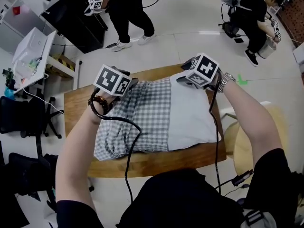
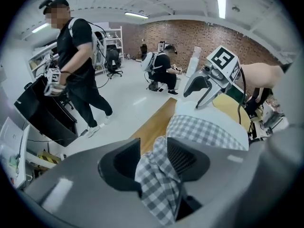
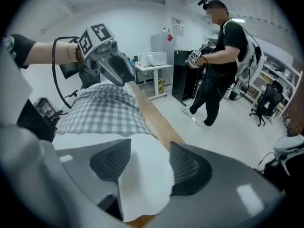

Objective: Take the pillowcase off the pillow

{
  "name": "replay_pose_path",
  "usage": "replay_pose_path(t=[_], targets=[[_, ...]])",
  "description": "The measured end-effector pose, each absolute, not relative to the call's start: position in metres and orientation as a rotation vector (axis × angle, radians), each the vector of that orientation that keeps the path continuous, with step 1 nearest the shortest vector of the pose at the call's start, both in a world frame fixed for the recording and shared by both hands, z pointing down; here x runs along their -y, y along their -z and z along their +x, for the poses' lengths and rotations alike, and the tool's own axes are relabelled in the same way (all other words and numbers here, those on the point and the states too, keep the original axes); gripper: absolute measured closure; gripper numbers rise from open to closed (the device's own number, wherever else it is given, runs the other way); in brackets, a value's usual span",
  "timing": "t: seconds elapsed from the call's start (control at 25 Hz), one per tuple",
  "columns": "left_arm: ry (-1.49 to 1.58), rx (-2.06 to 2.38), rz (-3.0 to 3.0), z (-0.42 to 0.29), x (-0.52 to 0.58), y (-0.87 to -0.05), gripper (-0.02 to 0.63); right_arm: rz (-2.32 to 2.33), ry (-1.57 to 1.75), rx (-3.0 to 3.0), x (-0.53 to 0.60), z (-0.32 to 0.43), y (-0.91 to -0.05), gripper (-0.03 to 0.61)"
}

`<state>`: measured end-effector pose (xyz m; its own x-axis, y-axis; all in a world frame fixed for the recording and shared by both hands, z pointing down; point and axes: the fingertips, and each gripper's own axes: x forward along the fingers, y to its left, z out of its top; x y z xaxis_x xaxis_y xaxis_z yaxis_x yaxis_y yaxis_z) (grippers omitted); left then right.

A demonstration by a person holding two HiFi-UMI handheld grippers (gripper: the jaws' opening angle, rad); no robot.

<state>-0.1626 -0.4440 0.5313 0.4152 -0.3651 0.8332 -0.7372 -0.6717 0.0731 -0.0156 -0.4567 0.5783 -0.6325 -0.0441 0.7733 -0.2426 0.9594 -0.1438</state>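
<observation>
A grey-and-white checked pillowcase [image 1: 137, 118] covers the left part of a white pillow [image 1: 190, 120] that lies on a wooden table [image 1: 76, 108]. My left gripper [image 1: 127, 85] is at the far left corner of the case. In the left gripper view its jaws [image 2: 154, 158] stand apart, with a bunched fold of the checked pillowcase [image 2: 159, 189] between them, lying against the right pad. My right gripper [image 1: 190, 77] is at the pillow's far right corner. Its jaws [image 3: 145, 163] are open, and the bare white pillow corner [image 3: 142, 179] sits loosely between them.
A round wooden chair [image 1: 251, 141] stands right of the table. A person in black [image 1: 126, 8] stands beyond the table's far edge near a black cabinet [image 1: 71, 13]; another crouches at the far right [image 1: 251, 18]. A white desk [image 1: 33, 51] and black office chair [image 1: 23, 118] are at left.
</observation>
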Motion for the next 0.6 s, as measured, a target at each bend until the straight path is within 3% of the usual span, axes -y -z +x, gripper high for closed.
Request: replay_pose_path(t=[0.32,0.48,0.6], targets=[[-1.295,0.731,2.129,-0.163,0.478,-0.578,0.419,0.065,-0.386,2.182,0.481,-0.043,-0.604,0.318],[-1.413,0.652,2.064,-0.17,0.488,-0.602,0.446,0.029,-0.431,2.153,0.485,-0.047,-0.618,0.318],[-1.489,0.601,1.994,-0.18,0.485,-0.623,0.481,0.017,-0.492,2.135,0.481,-0.048,-0.624,0.373]])
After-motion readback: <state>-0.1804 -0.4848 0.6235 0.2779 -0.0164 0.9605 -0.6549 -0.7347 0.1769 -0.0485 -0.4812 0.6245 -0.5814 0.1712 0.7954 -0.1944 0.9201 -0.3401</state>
